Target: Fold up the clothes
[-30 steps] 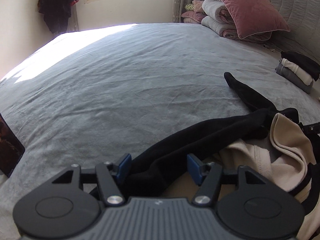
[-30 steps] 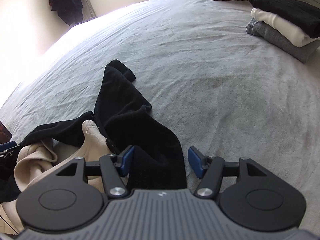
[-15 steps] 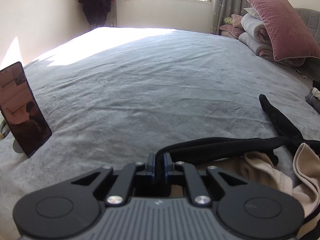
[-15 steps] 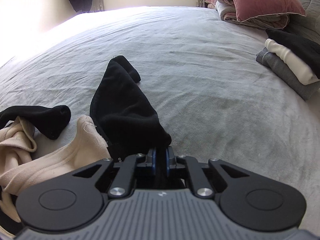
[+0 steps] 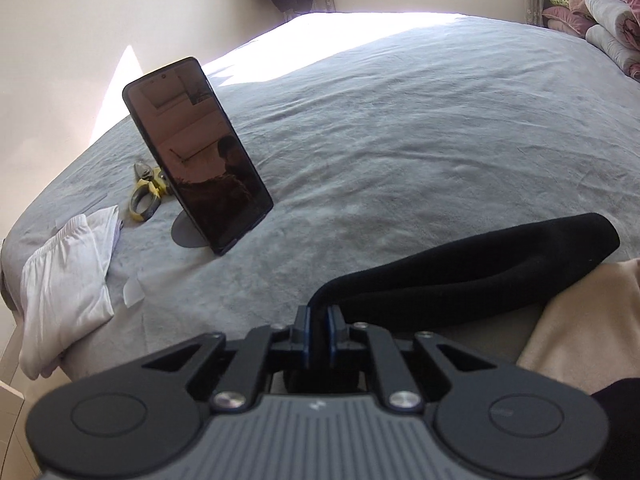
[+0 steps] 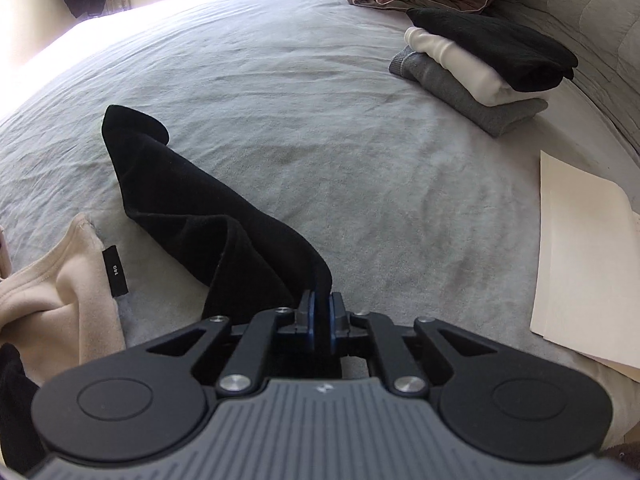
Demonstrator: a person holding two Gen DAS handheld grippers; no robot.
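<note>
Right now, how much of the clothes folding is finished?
Some is done: a folded stack sits near the pillows. In hand: the left gripper and right gripper are each shut on the black garment. Left: folding it, then the crumpled beige garment.

The black garment is cut off at the right edge of the left wrist view. The phone stand is largely hidden behind the phone. The cream paper is cropped at right.
</note>
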